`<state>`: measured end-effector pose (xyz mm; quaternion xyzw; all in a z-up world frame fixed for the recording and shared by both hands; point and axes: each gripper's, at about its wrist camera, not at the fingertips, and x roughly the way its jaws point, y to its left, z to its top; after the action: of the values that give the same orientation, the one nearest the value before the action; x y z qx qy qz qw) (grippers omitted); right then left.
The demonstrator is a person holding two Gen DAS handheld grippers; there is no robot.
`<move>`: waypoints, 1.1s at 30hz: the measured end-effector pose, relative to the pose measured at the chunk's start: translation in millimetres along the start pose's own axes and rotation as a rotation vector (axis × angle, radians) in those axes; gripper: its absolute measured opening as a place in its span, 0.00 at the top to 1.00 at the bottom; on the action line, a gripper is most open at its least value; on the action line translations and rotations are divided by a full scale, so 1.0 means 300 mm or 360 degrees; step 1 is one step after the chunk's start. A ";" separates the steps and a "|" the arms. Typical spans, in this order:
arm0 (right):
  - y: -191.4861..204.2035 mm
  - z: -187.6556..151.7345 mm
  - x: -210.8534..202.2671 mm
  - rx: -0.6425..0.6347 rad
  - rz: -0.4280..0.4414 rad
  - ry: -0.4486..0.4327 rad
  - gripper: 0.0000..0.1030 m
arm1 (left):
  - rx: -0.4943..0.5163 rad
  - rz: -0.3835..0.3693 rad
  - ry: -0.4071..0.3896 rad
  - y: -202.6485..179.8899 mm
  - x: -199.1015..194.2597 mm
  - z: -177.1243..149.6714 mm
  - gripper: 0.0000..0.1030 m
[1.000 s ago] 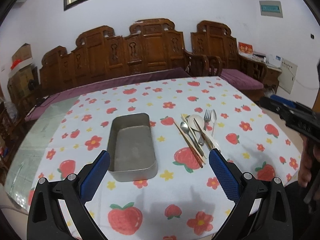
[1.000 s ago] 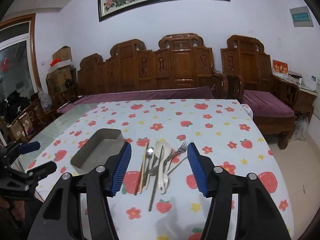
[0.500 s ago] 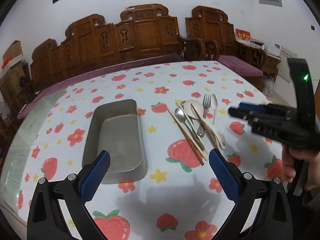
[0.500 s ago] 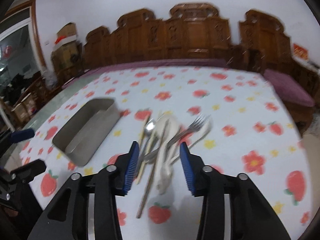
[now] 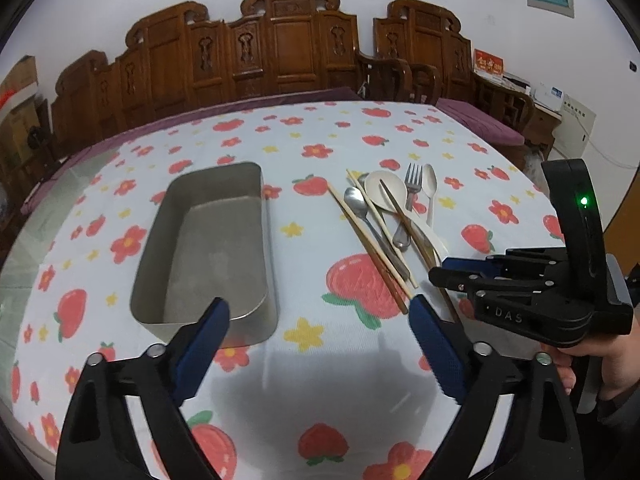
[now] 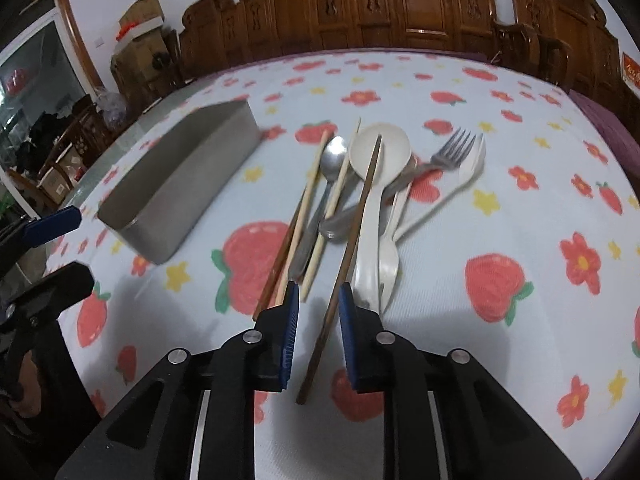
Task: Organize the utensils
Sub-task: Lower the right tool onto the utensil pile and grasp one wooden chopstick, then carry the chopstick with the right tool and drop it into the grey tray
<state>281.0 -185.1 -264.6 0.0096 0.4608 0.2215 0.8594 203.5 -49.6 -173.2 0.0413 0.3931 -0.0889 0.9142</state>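
Note:
A pile of utensils lies on the strawberry tablecloth: a dark brown chopstick (image 6: 360, 216), pale chopsticks (image 6: 308, 188), a metal spoon (image 6: 334, 156), a white ladle spoon (image 6: 380, 152), a metal fork (image 6: 452, 152) and a white spork (image 6: 472, 164). My right gripper (image 6: 318, 296) is low over the pile's near end. Its jaws are closing with the dark chopstick between the pads, a gap still showing. An empty metal tray (image 5: 208, 248) stands left of the pile. My left gripper (image 5: 318, 312) hovers between tray and pile, jaws wide and closing slightly on nothing.
A carved wooden bench (image 5: 280, 48) runs behind the table. Cardboard boxes (image 6: 140, 12) stand at the far left. The table's right edge (image 5: 532, 168) drops to the floor. A person's hand (image 5: 608, 360) holds the right gripper's handle (image 5: 552, 300).
Both grippers have sunk toward the table. The right gripper's jaws have narrowed from wide apart to a small gap around the dark chopstick, and it has come in close to the pile.

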 end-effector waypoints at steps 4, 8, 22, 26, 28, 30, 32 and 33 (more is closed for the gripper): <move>0.014 -0.014 0.040 -0.0067 -0.0100 0.0058 0.81 | 0.0007 -0.0004 0.0021 -0.013 0.024 -0.001 0.27; 0.019 -0.019 0.042 -0.0107 -0.0179 0.0059 0.88 | 0.0011 -0.0020 0.0040 -0.028 0.043 0.010 0.31; -0.091 0.035 -0.102 0.0070 -0.0119 -0.0153 0.95 | 0.0035 -0.0043 0.0189 -0.112 0.214 0.039 0.41; -0.118 0.043 -0.130 0.0118 -0.0100 -0.0200 0.94 | 0.0044 -0.0025 0.0248 -0.136 0.273 0.036 0.45; -0.124 0.047 -0.136 0.0127 -0.0091 -0.0211 0.94 | 0.0052 -0.0009 0.0268 -0.145 0.295 0.035 0.46; -0.124 0.048 -0.138 0.0126 -0.0087 -0.0216 0.94 | 0.0058 0.0001 0.0285 -0.153 0.313 0.033 0.46; -0.122 0.046 -0.138 0.0123 -0.0086 -0.0219 0.94 | 0.0063 0.0015 0.0297 -0.160 0.326 0.032 0.46; -0.122 0.045 -0.139 0.0122 -0.0086 -0.0220 0.94 | 0.0065 0.0029 0.0312 -0.161 0.336 0.031 0.46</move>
<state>285.3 -231.6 -232.1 0.0452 0.4085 0.1791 0.8939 268.8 -111.5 -240.5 0.0722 0.4785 -0.0840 0.8710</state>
